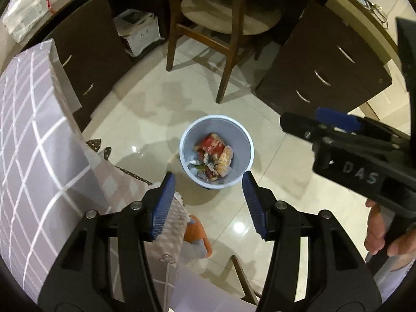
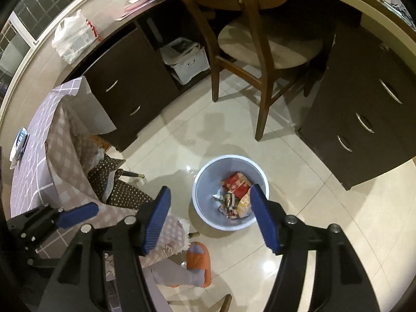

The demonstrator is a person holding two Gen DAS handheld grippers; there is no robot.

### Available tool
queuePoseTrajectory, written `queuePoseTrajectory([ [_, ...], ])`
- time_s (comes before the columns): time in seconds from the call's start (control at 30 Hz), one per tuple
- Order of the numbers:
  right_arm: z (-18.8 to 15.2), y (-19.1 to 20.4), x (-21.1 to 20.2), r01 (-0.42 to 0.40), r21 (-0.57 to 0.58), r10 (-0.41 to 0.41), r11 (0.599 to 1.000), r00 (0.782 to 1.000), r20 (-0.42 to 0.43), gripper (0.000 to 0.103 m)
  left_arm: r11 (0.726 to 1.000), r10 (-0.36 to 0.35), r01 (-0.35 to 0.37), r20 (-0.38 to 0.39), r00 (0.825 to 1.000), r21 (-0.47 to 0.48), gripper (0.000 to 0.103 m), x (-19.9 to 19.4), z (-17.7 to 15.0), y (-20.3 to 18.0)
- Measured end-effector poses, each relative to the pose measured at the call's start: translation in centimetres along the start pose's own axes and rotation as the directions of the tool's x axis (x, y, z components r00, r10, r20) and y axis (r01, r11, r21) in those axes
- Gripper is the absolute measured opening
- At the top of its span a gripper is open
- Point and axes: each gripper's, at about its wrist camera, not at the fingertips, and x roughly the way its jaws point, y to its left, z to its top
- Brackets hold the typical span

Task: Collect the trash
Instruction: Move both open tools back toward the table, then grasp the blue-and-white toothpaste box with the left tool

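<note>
Left gripper (image 1: 208,195) spread, nothing between pads. Right gripper (image 2: 210,210) spread, likewise empty; also visible at 3 o'clock in left view. Orange slipper (image 2: 199,260) at 6 o'clock, below bin. Bin (image 1: 187,140) on tiled floor, centre, holding red packet (image 1: 214,144) and mixed wrappers. Wooden chair (image 2: 260,52) at 12 o'clock beyond.

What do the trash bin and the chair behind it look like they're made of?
Trash bin: probably plastic, given its smooth, uniform pale blue wall and thin moulded rim with a slight sheen. Chair: apparently dark-stained wood legs and back with a satin finish; the beige seat looks like fabric padding.
</note>
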Motion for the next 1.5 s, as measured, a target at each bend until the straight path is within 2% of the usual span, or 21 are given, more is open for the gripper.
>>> queuePoseTrajectory([
  [0.23, -0.5, 0.5, -1.9, -0.001, -0.001, 0.001, 1.000, 1.000, 0.027, 0.063, 1.000, -0.023, 0.023, 0.050, 0.999, 0.000, 0.055, -2.9, -0.6, -0.1],
  [0.47, -0.9, 2.5, -5.5, -0.028, -0.018, 0.030, 0.999, 0.995, 0.100, 0.063, 1.000, -0.009, 0.012, 0.142, 0.990, -0.020, 0.065, -7.0, -1.7, 1.2],
  [0.7, -0.2, 7.9, -6.8, -0.041, -0.082, 0.051, 0.996, 0.992, 0.117, 0.064, 0.992, 0.068, -0.043, 0.214, 0.975, -0.119, 0.068, -11.0, -4.3, 6.1],
  [0.83, -0.6, 12.7, -7.3, -0.054, -0.160, 0.075, 0.986, 0.989, 0.126, 0.069, 0.980, 0.103, -0.057, 0.235, 0.967, -0.192, 0.068, -13.2, -6.4, 9.9],
  [0.97, -1.5, 17.8, -7.6, -0.077, -0.237, 0.107, 0.968, 0.987, 0.117, 0.072, 0.962, 0.152, -0.084, 0.254, 0.955, -0.259, 0.069, -15.3, -8.5, 13.5],
  [1.1, -2.2, 22.4, -7.4, -0.098, -0.296, 0.133, 0.950, 0.986, 0.103, 0.077, 0.933, 0.205, -0.108, 0.259, 0.944, -0.343, 0.072, -17.3, -11.0, 17.4],
  [1.23, -2.7, 26.7, -6.5, -0.128, -0.347, 0.158, 0.929, 0.986, 0.059, 0.078, 0.905, 0.228, -0.108, 0.254, 0.940, -0.412, 0.073, -18.6, -13.4, 20.6],
  [1.3, -3.0, 28.9, -5.9, -0.143, -0.370, 0.167, 0.918, 0.985, 0.033, 0.081, 0.885, 0.251, -0.118, 0.248, 0.936, -0.450, 0.079, -19.2, -14.5, 22.3],
  [1.37, -3.2, 30.6, -5.3, -0.163, -0.384, 0.180, 0.909, 0.984, 0.008, 0.082, 0.866, 0.275, -0.129, 0.245, 0.930, -0.484, 0.080, -19.9, -15.7, 24.1],
  [1.5, -3.5, 33.7, -3.9, -0.185, -0.407, 0.184, 0.894, 0.982, -0.044, 0.082, 0.850, 0.308, -0.150, 0.245, 0.919, -0.505, 0.087, -20.8, -17.2, 26.8],
])
